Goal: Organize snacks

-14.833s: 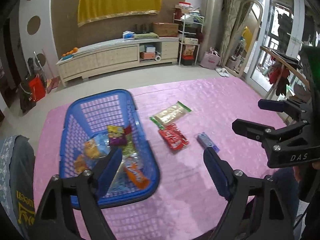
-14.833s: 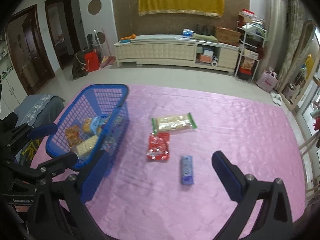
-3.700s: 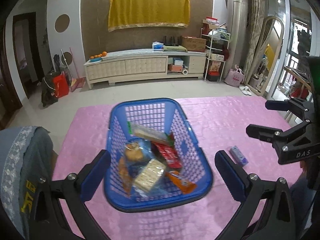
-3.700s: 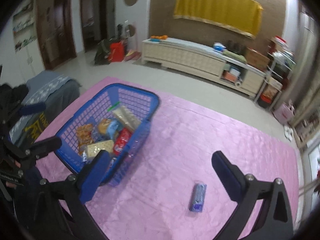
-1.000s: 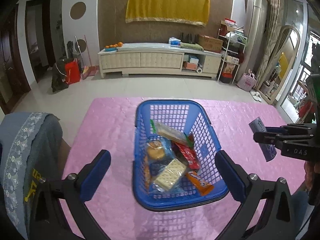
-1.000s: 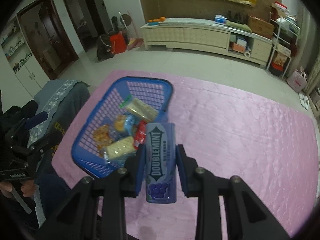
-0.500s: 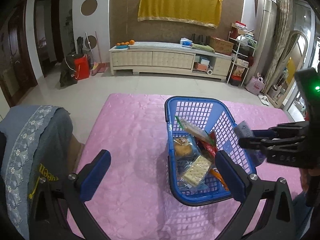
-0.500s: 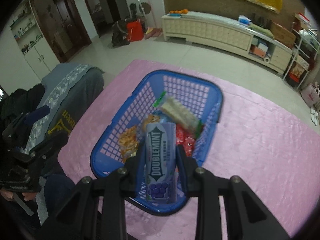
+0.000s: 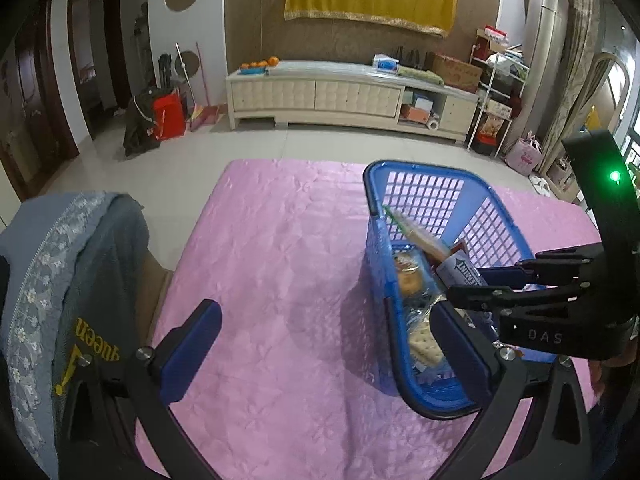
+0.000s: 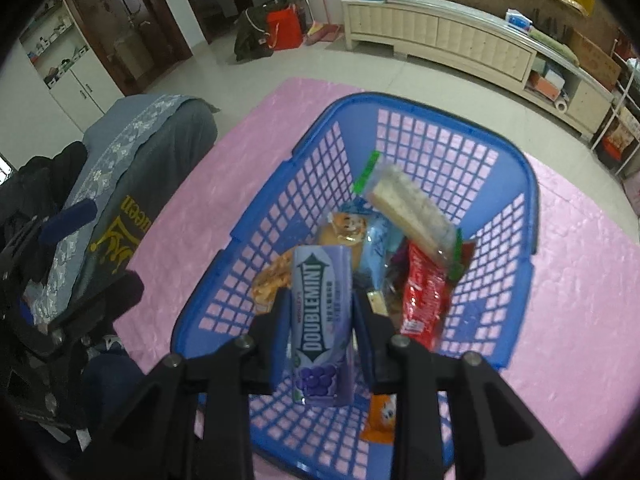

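The right tool [image 10: 320, 312] is clamped on a purple Doublemint gum pack [image 10: 322, 320], one pad pressed to each long side; the pack stands lengthwise between the fingers, its printed face toward the right wrist camera, and hangs above the open top of the blue basket [image 10: 516, 280]; whether its lower end touches anything inside cannot be told. In the left wrist view the same right tool [image 9: 464, 284] reaches in from the right side over the basket [image 9: 420, 396], with the gum pack [image 9: 460, 270] showing at its tips.

The basket sits on the pink cloth [image 10: 580, 300] that covers the worktop, nearer the worktop's right edge than its left as the left wrist camera sees it; inside lie a long cracker pack with green ends [image 10: 412, 208] leaning toward the far wall, a red packet [image 10: 424, 296] on the right, a round pastry in clear wrap [image 10: 344, 228] near the middle, a brown snack bag [image 10: 272, 280] on the left, and an orange packet [image 10: 380, 420] at the near wall; a pale cracker pack [image 9: 424, 344] shows in the left wrist view.

The left tool [image 9: 320, 340] is spread wide and grips nothing; its left finger [image 9: 188, 344] is over bare pink cloth [image 9: 280, 280] and its right finger [image 9: 460, 348] is in front of the basket's near end. A grey cloth with a floral border [image 9: 60, 280] is draped beyond the worktop's left edge.
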Motion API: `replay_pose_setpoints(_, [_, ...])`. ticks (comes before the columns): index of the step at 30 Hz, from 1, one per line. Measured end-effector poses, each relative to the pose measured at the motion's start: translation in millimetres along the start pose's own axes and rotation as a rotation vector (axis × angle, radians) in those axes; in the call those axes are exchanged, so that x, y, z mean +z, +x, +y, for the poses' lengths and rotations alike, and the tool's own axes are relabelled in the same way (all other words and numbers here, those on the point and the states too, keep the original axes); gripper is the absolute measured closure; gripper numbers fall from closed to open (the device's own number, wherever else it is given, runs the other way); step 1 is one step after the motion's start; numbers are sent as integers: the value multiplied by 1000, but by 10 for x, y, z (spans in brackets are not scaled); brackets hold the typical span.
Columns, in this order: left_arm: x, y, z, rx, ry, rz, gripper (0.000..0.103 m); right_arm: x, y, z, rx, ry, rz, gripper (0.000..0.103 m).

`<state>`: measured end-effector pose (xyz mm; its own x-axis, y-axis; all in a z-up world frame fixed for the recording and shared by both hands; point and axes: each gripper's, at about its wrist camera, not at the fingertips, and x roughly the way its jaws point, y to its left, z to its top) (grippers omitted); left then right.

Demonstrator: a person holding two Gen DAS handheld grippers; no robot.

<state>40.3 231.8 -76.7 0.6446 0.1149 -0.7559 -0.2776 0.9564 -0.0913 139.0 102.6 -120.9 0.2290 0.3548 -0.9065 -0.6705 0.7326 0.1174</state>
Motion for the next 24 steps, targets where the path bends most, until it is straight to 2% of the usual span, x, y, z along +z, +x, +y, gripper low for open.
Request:
replay_pose_setpoints(7, [-9, 169, 71, 3, -24, 33, 0, -8, 292, -72, 34, 35, 51, 68])
replay_pose_setpoints(13, [-55, 195, 38, 12, -13, 33, 0, 25, 343, -68, 53, 31, 46, 68])
replay_pose_setpoints(14, [-64, 184, 32, 9, -14, 29, 0, 14, 315, -75, 49, 25, 34, 64])
replay_pose_setpoints(15, [-62, 177, 32, 7, -16, 26, 0, 16, 302, -64, 44, 20, 23, 49])
replay_pose_setpoints(17, [-67, 140, 29, 3, -19, 16, 0, -13, 227, -58, 26, 4, 2, 30])
replay_pose_setpoints(18, [-81, 112, 16, 8, -19, 10, 0, -20, 195, -71, 29, 1, -8, 25])
replay_pose_setpoints(21, [-130, -74, -67, 24, -12, -37, 0, -86, -15, -110, 25, -7, -60, 25])
replay_pose_setpoints(24, [-214, -280, -172, 0, -26, -82, 0, -275, -341, -206, -1, 27, -146, 21])
